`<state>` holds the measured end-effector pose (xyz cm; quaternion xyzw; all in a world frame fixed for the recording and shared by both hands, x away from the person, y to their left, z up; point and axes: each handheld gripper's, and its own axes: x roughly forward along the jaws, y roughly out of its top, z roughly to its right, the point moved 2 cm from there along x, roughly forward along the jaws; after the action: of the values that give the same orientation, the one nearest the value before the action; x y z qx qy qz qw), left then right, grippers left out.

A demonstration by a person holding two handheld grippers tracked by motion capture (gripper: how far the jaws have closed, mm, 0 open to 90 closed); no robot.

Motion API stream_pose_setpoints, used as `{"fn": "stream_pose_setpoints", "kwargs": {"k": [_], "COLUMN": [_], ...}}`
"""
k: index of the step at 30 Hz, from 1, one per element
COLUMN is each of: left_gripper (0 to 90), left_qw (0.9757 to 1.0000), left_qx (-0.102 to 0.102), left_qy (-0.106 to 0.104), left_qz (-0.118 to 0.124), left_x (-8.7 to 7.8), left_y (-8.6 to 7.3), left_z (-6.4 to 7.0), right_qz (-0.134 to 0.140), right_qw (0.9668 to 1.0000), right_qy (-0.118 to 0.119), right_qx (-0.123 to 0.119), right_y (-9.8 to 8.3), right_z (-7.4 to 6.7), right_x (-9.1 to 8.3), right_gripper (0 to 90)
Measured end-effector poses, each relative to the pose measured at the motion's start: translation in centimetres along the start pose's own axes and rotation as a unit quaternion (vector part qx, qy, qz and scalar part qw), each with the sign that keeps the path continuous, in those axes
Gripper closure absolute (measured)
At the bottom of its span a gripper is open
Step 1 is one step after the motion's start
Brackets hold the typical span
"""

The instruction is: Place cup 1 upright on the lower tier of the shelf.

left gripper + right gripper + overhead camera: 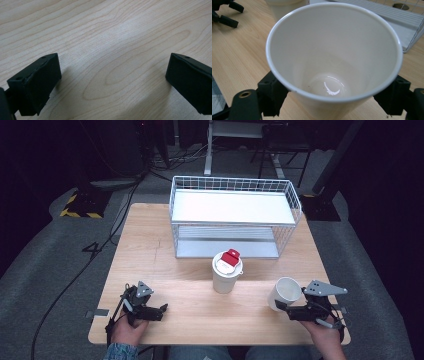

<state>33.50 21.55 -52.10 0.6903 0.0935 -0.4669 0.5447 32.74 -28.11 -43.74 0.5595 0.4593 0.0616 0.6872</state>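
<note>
High view: two cups (one lidded (227, 272), one open (285, 293)), one rack (235, 215).

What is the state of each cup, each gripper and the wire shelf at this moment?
open paper cup: no lid, empty, gripped, tilted.
lidded cup: upright on the table, lid on, red tab raised.
right gripper: shut on the open paper cup.
left gripper: open, nothing between its jaws.
wire shelf: empty on both levels.

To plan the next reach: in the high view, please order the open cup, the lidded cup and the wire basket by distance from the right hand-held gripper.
1. Open cup, in its jaws.
2. Lidded cup, table centre.
3. Wire basket, far side.
</note>
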Motion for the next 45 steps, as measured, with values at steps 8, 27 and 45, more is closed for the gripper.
{"fn": "stream_pose_setpoints", "kwargs": {"k": [8,27,45], "left_gripper": [0.6,0.7,0.7], "left_qw": [1.0,0.9999,0.9999], "left_qx": [-0.004,-0.007,-0.007], "left_qy": [0.003,0.008,0.009], "left_qz": [0.0,0.0,0.0], "left_x": [-0.1,-0.2,-0.2], "left_y": [-0.1,-0.2,-0.2], "left_z": [0.1,0.1,0.1], "right_qz": [0.003,0.002,-0.005], "right_qw": [1.0,0.9996,0.9982], "right_qy": [-0.005,-0.027,-0.056], "right_qx": [0.003,0.009,0.019], "right_y": [1.9,6.1,9.2], "right_z": [0.6,2.4,4.1], "right_x": [0.6,3.0,7.2], "right_gripper": [22.1,22.1,22.0]}}
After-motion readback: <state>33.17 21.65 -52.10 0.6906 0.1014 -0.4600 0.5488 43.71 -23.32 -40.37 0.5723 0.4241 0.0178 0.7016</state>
